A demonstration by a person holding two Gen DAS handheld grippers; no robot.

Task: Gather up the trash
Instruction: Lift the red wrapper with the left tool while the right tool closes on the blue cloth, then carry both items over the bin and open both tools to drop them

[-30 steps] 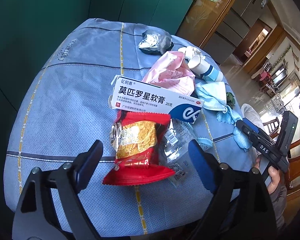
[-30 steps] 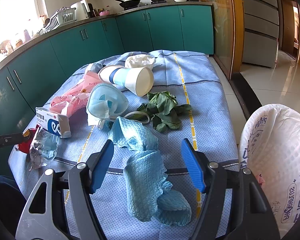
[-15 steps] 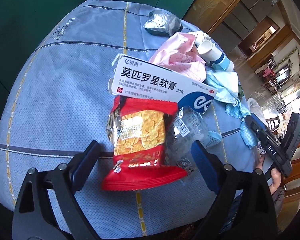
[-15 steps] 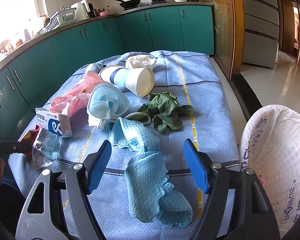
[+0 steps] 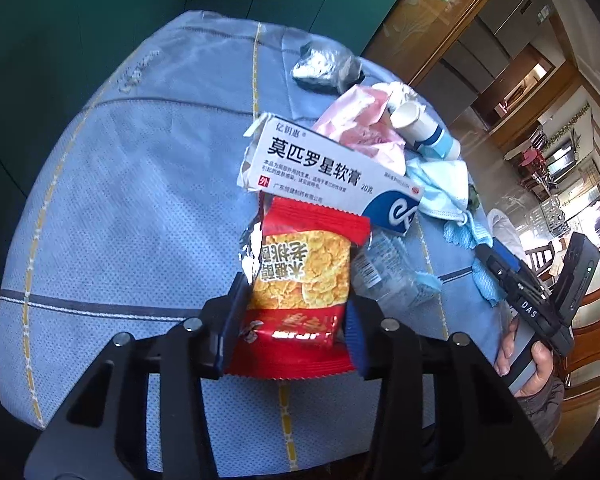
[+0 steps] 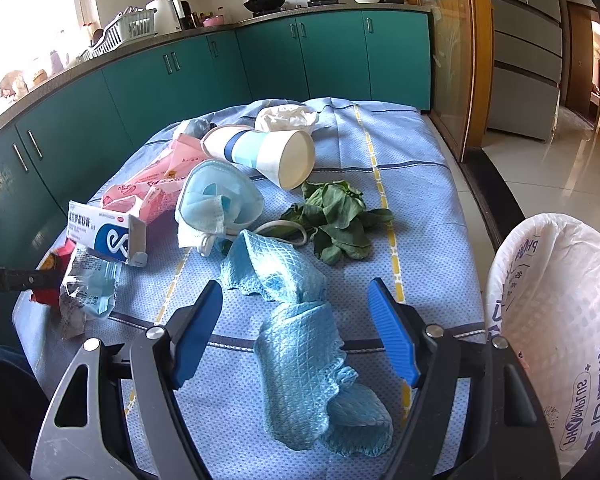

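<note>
My left gripper (image 5: 294, 320) is shut on a red snack wrapper (image 5: 300, 276) at the near edge of the table. Behind the wrapper lie a white ointment box (image 5: 324, 172) and a clear crumpled plastic bag (image 5: 388, 276). My right gripper (image 6: 296, 332) is open, its blue pads either side of a light blue cloth (image 6: 300, 336) without touching it. A white bin bag (image 6: 556, 308) stands open at the right of the table. The ointment box (image 6: 104, 232) also shows in the right wrist view.
On the blue tablecloth (image 6: 416, 184) lie a face mask (image 6: 216, 200), a paper cup (image 6: 268, 152), green leaves (image 6: 336, 216), pink packaging (image 6: 152, 184), white tissue (image 6: 288, 116) and a silvery crumpled wrapper (image 5: 324, 68). Teal cabinets stand behind the table.
My left gripper has moved forward and closed on the red snack wrapper, which was lying free between open fingers before. The right gripper has barely moved.
</note>
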